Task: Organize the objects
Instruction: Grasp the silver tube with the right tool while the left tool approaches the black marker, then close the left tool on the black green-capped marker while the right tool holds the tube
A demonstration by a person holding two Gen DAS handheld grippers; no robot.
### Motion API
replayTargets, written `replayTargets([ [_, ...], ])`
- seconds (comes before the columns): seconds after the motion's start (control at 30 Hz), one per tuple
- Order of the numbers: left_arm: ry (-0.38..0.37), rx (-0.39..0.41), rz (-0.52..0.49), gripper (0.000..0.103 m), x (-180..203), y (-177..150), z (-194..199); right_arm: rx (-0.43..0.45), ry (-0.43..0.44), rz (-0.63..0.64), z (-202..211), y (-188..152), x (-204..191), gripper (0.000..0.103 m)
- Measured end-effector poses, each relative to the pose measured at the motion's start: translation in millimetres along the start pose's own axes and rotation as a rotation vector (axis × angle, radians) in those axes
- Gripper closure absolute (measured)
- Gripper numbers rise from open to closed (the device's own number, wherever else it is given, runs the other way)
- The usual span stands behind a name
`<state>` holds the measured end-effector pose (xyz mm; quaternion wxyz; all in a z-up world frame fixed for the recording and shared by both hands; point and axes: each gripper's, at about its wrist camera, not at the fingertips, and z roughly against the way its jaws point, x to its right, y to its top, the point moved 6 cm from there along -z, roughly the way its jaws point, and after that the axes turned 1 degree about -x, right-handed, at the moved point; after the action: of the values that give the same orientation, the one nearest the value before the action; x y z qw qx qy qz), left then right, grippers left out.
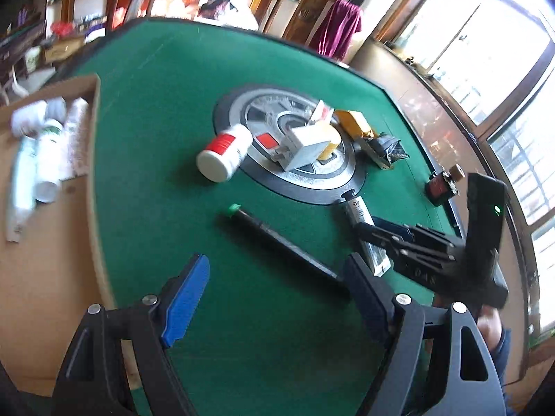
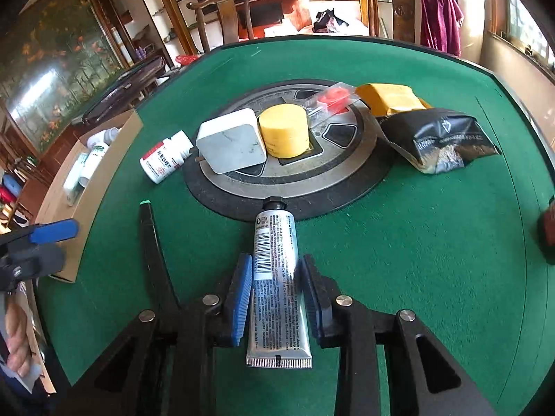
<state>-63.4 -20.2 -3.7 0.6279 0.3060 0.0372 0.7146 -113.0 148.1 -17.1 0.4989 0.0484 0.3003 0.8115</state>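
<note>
A cardboard box [image 1: 52, 242] stands at the left edge of the green tabletop [image 1: 156, 138] — inside lie several white bottles [image 1: 45, 145] and tubes. The right tongs [image 2: 274, 298] grip a silver tube [image 2: 275, 277] lying flat on the felt; the left tongs [image 1: 277, 298] are open and hold nothing. A white pill bottle [image 2: 163, 161] lies near the box.
</note>
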Motion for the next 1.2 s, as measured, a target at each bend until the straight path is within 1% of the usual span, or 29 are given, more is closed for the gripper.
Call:
replayTargets([
  [0.07, 0.028, -0.037, 0.043, 0.024, 0.4, 1.3, -15.8, -0.001, 0.006, -0.006, 1.3, 0.4, 2.3, 0.073],
  [0.1, 0.054, -0.048, 0.063, 0.025, 0.2, 1.7, -23.8, 0.002, 0.008, -0.005, 1.1, 0.4, 2.2, 0.072],
  [0.17, 0.087, -0.061, 0.079, 0.027, 1.7, 2.0, -34.0, 0.004, 0.016, -0.008, 1.1, 0.1, 2.3, 0.072],
  [0.2, 0.118, -0.069, 0.076, 0.028, 3.0, 2.1, -40.5, 0.000, 0.025, -0.005, 0.6, -0.4, 3.1, 0.072],
  [0.23, 0.137, -0.080, 0.076, 0.035, 4.8, 1.1, -46.9, 0.000, 0.040, -0.014, 0.4, -0.7, 6.5, 0.072],
  [0.27, 0.155, -0.072, 0.071, 0.036, 6.3, 1.4, -48.7, 0.000, 0.047, -0.022, 0.0, -0.3, 6.6, 0.072],
  [0.3, 0.191, -0.060, 0.040, 0.049, 9.7, 2.2, -50.0, -0.002, 0.051, -0.022, 0.0, -0.2, 6.9, 0.072],
  [0.33, 0.211, -0.070, 0.016, 0.063, 12.2, 1.1, -53.4, -0.001, 0.052, -0.021, 0.5, -0.5, 6.1, 0.072],
  [0.4, 0.251, -0.063, -0.022, 0.072, 13.2, 2.1, -54.9, -0.001, 0.048, -0.011, 0.6, -0.7, 5.1, 0.072],
  [0.43, 0.259, -0.063, -0.043, 0.078, 13.9, 1.8, -54.9, -0.002, 0.041, -0.001, 0.6, -1.0, 3.7, 0.072],
  [0.47, 0.270, -0.064, -0.069, 0.081, 14.1, 1.0, -54.6, -0.001, 0.033, 0.010, 0.3, -1.5, 2.5, 0.072],
  [0.5, 0.287, -0.069, -0.107, 0.088, 13.9, -1.2, -53.6, 0.001, 0.023, 0.021, 0.0, -1.7, 1.6, 0.072],
  [0.63, 0.344, -0.074, -0.234, 0.089, 14.8, -9.1, -50.0, 0.005, -0.012, 0.055, -1.2, -1.7, -2.1, 0.071],
  [0.83, 0.367, -0.024, -0.291, 0.089, 19.1, -10.5, -51.4, 0.047, -0.060, 0.115, -9.0, 4.1, -6.4, 0.071],
  [1.0, 0.359, 0.020, -0.304, 0.089, 18.6, -13.5, -49.0, 0.038, -0.093, 0.093, -7.7, 4.0, -4.3, 0.074],
  [1.03, 0.349, 0.021, -0.297, 0.089, 17.8, -14.8, -46.9, 0.043, -0.096, 0.090, -5.5, 2.9, -3.7, 0.074],
  [1.1, 0.301, 0.032, -0.286, 0.089, 20.0, -16.0, -43.1, 0.062, -0.084, 0.068, 1.3, 3.7, -1.9, 0.074],
  [1.13, 0.300, 0.040, -0.279, 0.089, 19.7, -16.1, -40.6, 0.075, -0.076, 0.062, 5.5, 5.0, -1.8, 0.074],
  [1.2, 0.274, 0.060, -0.274, 0.089, 22.7, -13.5, -36.7, 0.101, -0.063, 0.049, 13.8, 7.7, -2.0, 0.074],
])
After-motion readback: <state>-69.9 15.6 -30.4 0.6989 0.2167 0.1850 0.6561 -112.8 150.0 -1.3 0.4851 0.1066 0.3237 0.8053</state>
